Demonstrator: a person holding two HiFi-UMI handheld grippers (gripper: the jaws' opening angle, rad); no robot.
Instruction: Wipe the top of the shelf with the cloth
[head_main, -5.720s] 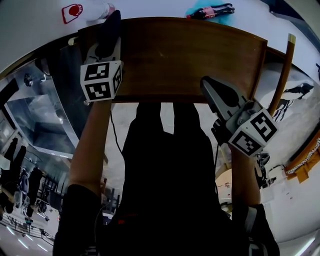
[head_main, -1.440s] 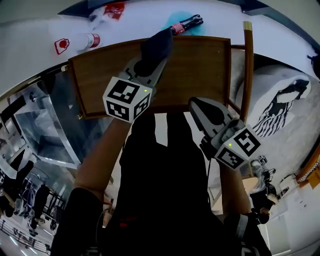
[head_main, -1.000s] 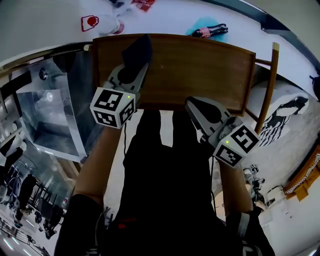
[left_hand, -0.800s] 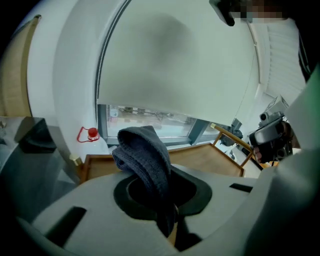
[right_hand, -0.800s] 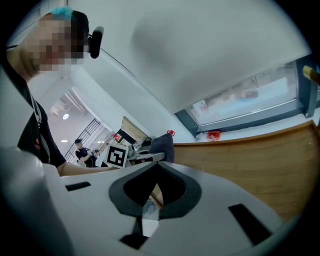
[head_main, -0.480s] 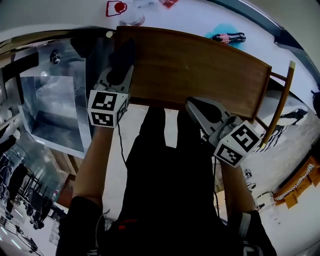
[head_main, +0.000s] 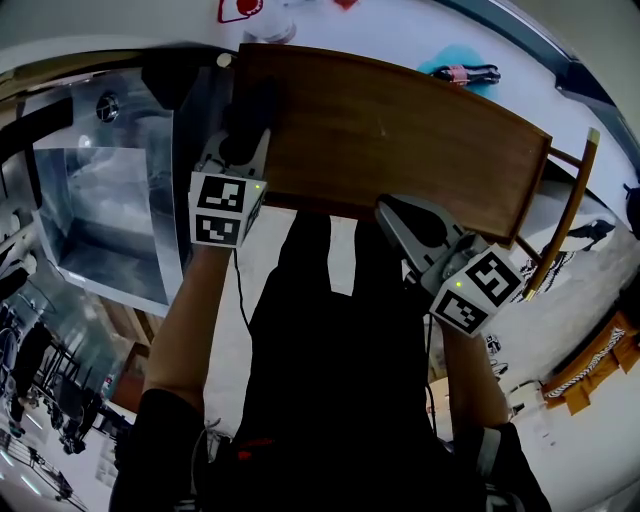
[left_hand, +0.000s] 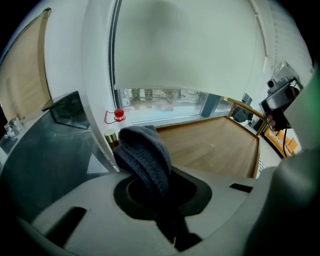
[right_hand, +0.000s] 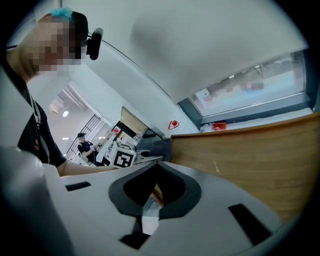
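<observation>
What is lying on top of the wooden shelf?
Only the dark cloth, gripped by the left claw, at its left end. The shelf surface beneath the cloth is covered.

Place: bright open-plan lab or office.
Signs: long strip window (left_hand: 165, 97), brown wooden shelf top (head_main: 400, 130), shiny metal-and-glass case (head_main: 100, 200), dark-capped person (right_hand: 84, 145) beyond.

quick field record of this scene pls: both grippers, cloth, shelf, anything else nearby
left hand-held gripper: shut on the cloth, at the left end of the shelf top
cloth: dark grey knit, bunched, sticking out past the jaws
shelf top: brown wood
right hand-held gripper: shut, nothing between its jaws, at the shelf's near edge
bottle: lying on the floor beyond the shelf
cloth contact: cannot tell whether it touches the wood
</observation>
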